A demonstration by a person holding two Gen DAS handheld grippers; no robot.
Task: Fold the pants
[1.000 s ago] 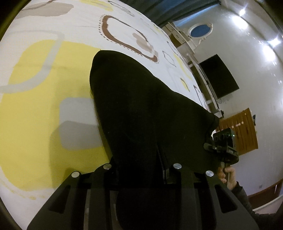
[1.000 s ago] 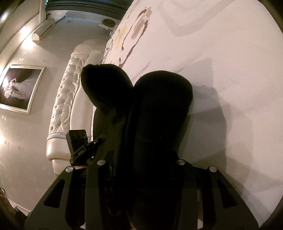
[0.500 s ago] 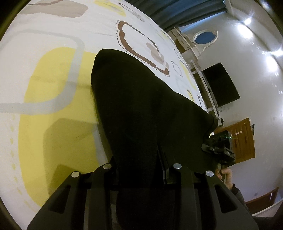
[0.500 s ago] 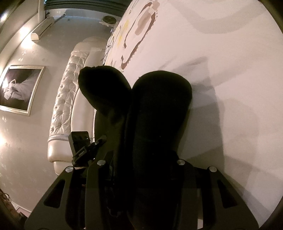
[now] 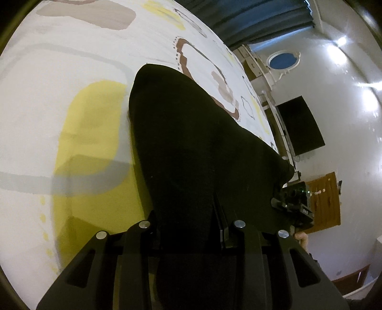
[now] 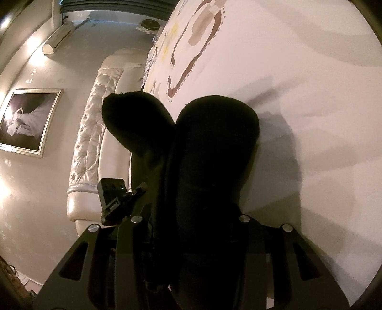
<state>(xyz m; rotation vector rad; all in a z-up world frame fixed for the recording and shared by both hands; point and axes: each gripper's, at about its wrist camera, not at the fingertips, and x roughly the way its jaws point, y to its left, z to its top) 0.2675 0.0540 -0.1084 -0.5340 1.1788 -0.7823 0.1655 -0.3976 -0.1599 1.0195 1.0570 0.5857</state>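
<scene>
The black pants (image 5: 191, 147) hang in a wide fold over the patterned bed sheet (image 5: 71, 78), draped across my left gripper (image 5: 191, 229), which is shut on the cloth; its fingertips are buried in the fabric. In the right wrist view the same black pants (image 6: 210, 155) bulge in two rounded lobes over my right gripper (image 6: 191, 229), also shut on the cloth with its fingers hidden. The right gripper's body (image 5: 293, 202) shows at the far edge of the pants in the left wrist view, and the left gripper's body (image 6: 114, 200) shows beside the pants in the right wrist view.
The bed sheet (image 6: 310, 71) is white with yellow, grey and brown shapes. A tufted white headboard (image 6: 90, 143) and a framed picture (image 6: 26, 121) lie to one side. A dark screen (image 5: 300, 126), a wooden cabinet (image 5: 324, 205) and dark curtains (image 5: 257, 21) stand beyond the bed.
Both grippers have carried the held pants across the bed; the sheet's pattern has slid beneath them. The grip on the cloth is unchanged.
</scene>
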